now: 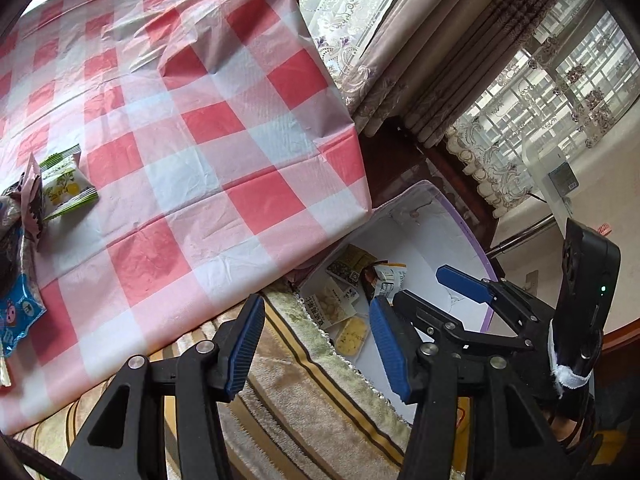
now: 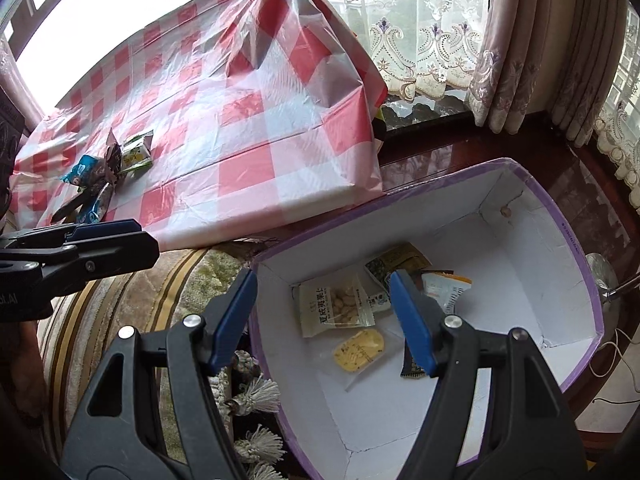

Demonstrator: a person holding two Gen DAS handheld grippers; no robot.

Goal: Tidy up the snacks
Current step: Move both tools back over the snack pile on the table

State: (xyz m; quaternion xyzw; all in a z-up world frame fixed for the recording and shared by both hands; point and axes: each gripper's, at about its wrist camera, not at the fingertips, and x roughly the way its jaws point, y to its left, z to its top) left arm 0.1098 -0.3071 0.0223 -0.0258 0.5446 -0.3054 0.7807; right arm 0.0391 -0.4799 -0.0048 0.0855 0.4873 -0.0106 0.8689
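Observation:
A white box with a purple rim (image 2: 576, 240) stands on the floor beside the table; it also shows in the left wrist view (image 1: 460, 216). Inside lie several snack packets, among them a nut packet (image 2: 336, 308), a yellow packet (image 2: 360, 350) and an orange-white packet (image 2: 446, 288). More snacks lie on the checked tablecloth: a green-yellow packet (image 1: 68, 184) (image 2: 138, 154) and a blue packet (image 1: 18, 312) (image 2: 80, 172). My right gripper (image 2: 324, 312) is open and empty above the box. My left gripper (image 1: 316, 344) is open and empty over the rug, near the box.
The table under a red-and-white checked cloth (image 1: 192, 128) fills the left. A striped rug with tassels (image 2: 256, 400) lies below. Curtains (image 2: 508, 60) and a dark wooden sill (image 2: 460, 148) stand behind the box. The right gripper shows in the left wrist view (image 1: 416, 292).

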